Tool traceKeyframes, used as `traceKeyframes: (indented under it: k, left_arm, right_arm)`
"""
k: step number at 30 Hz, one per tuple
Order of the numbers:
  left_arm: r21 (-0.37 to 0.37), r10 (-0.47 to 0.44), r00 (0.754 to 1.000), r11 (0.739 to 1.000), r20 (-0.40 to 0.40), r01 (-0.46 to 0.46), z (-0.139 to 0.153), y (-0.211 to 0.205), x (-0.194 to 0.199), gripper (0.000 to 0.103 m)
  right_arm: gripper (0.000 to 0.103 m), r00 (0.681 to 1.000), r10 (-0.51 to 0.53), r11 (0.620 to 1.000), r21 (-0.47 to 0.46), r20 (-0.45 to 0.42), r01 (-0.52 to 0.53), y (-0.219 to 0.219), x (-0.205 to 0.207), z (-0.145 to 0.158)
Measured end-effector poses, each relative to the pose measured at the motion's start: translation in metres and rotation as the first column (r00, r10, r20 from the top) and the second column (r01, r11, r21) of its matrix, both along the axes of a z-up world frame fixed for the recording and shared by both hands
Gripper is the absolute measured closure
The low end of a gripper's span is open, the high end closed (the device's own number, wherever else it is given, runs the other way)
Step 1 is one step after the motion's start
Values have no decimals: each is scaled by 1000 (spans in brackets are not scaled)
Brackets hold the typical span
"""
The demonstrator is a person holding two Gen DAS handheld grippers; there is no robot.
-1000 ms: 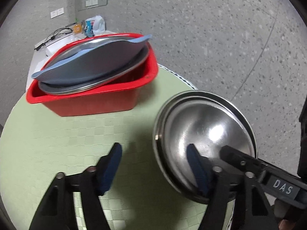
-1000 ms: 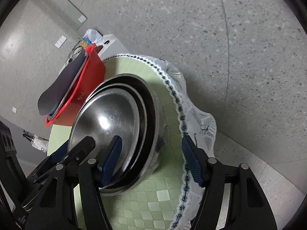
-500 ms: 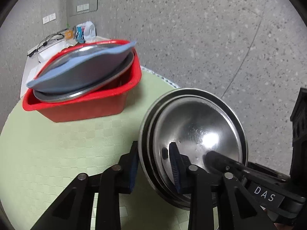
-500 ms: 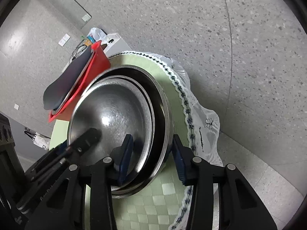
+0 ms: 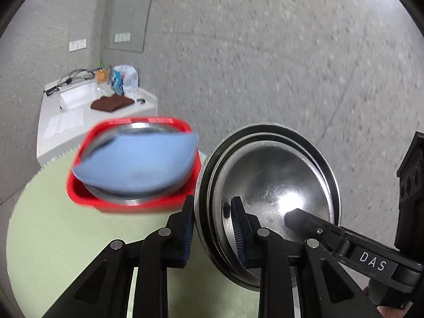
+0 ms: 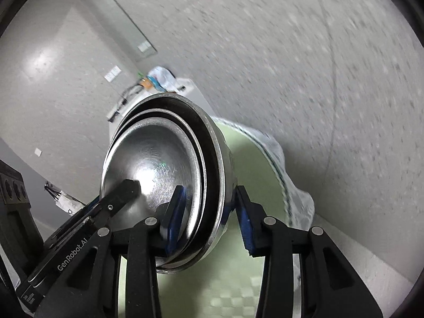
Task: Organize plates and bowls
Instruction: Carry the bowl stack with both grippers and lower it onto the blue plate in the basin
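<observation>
Red tub (image 5: 79, 188), silver bowls (image 5: 278, 175)

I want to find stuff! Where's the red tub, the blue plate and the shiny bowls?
red tub (image 5: 79, 189), left wrist view, its near-left wall.
blue plate (image 5: 137, 161), left wrist view, middle of its face.
shiny bowls (image 5: 275, 175), left wrist view, inside of the innermost bowl.

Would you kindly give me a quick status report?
Left gripper and right gripper both clamp the nested steel bowls. Red bin ahead holds plates.

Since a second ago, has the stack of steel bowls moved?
Yes. The stack of steel bowls has come up off the green table, clamped by left gripper and right gripper.
</observation>
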State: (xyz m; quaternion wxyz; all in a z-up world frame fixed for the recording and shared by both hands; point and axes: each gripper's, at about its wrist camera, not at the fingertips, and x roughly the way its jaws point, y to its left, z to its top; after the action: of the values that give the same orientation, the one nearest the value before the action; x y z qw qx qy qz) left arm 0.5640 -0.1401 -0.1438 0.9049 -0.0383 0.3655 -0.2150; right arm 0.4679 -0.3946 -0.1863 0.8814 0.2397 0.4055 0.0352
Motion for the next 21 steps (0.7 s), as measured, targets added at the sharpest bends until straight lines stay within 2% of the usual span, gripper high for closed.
traceKeyframes:
  k: [5, 9, 15, 21]
  left_arm:
    - [-26, 59, 998, 998, 14, -58, 22, 35, 27, 80]
    - [-28, 105, 994, 994, 1, -105, 27, 65, 57, 80]
    - [2, 157, 984, 988, -85, -158, 8, 85, 111, 79]
    - [42, 174, 970, 985, -168, -169, -17, 90, 152, 79]
  right_arm:
    - [64, 998, 56, 998, -11, 33, -55, 24, 38, 27]
    - [64, 994, 106, 994, -22, 29, -106, 52, 74, 37]
    - [64, 986, 164, 986, -32, -35, -166, 92, 126, 23]
    - [64, 976, 183, 982, -27, -119, -187, 105, 158, -8]
